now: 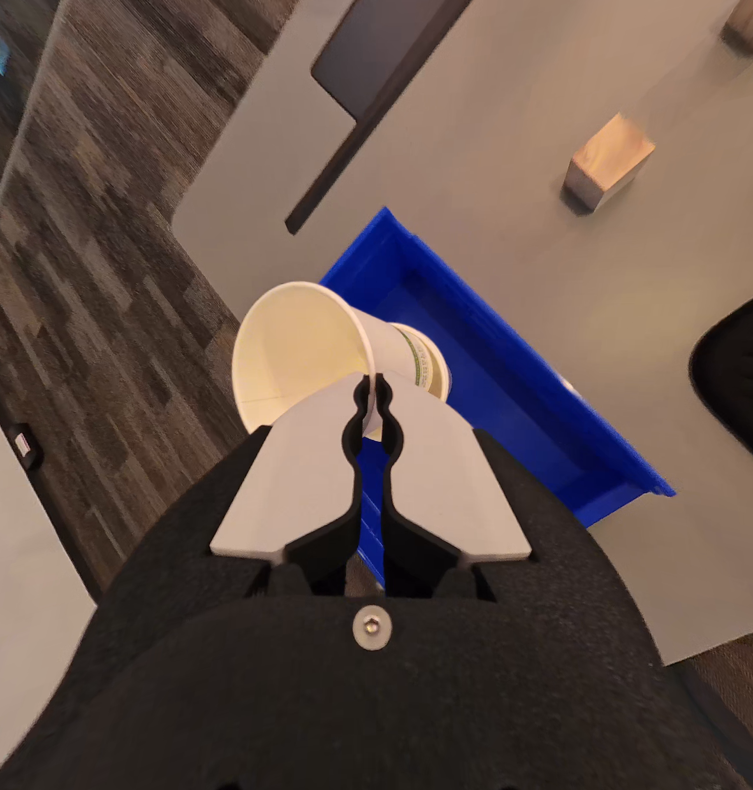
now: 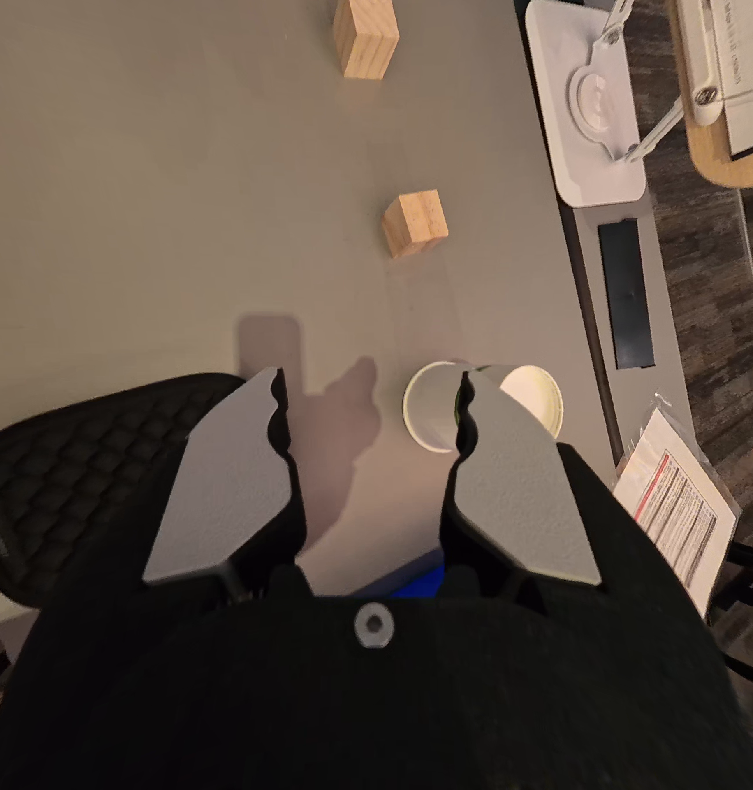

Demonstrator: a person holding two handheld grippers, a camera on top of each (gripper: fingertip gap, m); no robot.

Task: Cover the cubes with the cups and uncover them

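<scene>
In the left wrist view my left gripper (image 1: 372, 378) is shut on the rim of a white paper cup (image 1: 306, 355). It holds the cup tilted on its side in the air over the blue bin (image 1: 515, 384). One wooden cube (image 1: 605, 162) sits on the grey table to the right, and a second cube (image 1: 746, 25) shows at the top right corner. In the right wrist view my right gripper (image 2: 371, 374) is open and empty above the table. Two paper cups (image 2: 430, 406) (image 2: 532, 402) stand side by side, partly hidden behind its right finger. The cubes (image 2: 415, 222) (image 2: 366, 38) lie farther ahead.
A black mesh chair cushion (image 2: 67, 470) reaches over the table's near left edge. A white lamp base (image 2: 579, 171) and a dark slot (image 2: 626, 295) lie along the right edge. A bagged paper sheet (image 2: 673, 513) sits beyond it. A dark panel (image 1: 366, 55) lies on the table.
</scene>
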